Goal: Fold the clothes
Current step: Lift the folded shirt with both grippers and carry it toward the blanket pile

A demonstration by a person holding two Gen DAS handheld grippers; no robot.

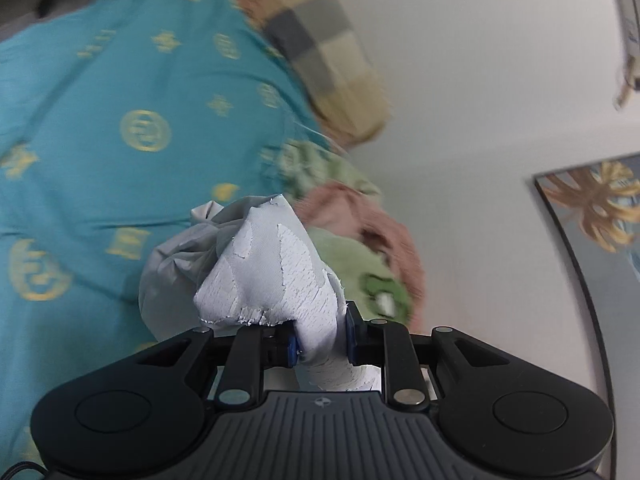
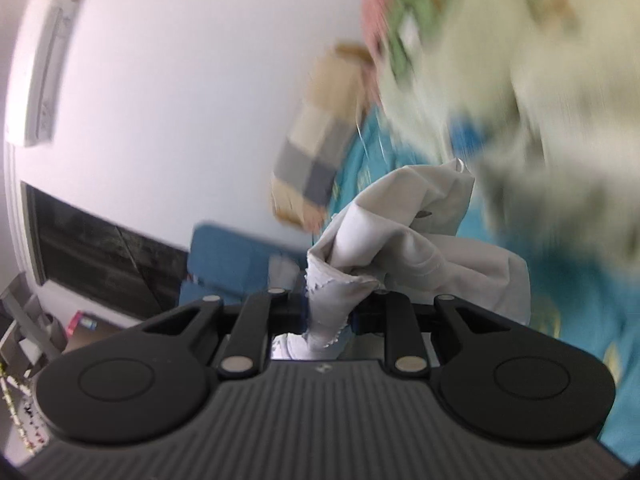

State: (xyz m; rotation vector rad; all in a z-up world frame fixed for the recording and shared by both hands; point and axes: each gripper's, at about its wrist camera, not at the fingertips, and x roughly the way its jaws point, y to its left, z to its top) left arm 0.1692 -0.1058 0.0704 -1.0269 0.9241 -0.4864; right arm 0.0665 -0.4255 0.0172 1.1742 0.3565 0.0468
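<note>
My left gripper [image 1: 322,340] is shut on a bunched fold of a light grey garment [image 1: 264,272] with a frayed edge; the cloth rises in front of the jaws and hides the fingertips. My right gripper [image 2: 330,312] is shut on another bunch of the same grey garment [image 2: 404,236], which drapes off to the right. Both grippers hold the cloth lifted above a teal bedspread with gold motifs [image 1: 120,128]. The views are tilted and blurred.
A checked beige and grey pillow [image 1: 320,52] lies at the bed's edge. A pink and green blanket or plush pile [image 1: 360,248] sits beside the garment. A white wall, a framed picture [image 1: 600,216], a dark window [image 2: 100,248] and a blue chair [image 2: 228,260] surround the bed.
</note>
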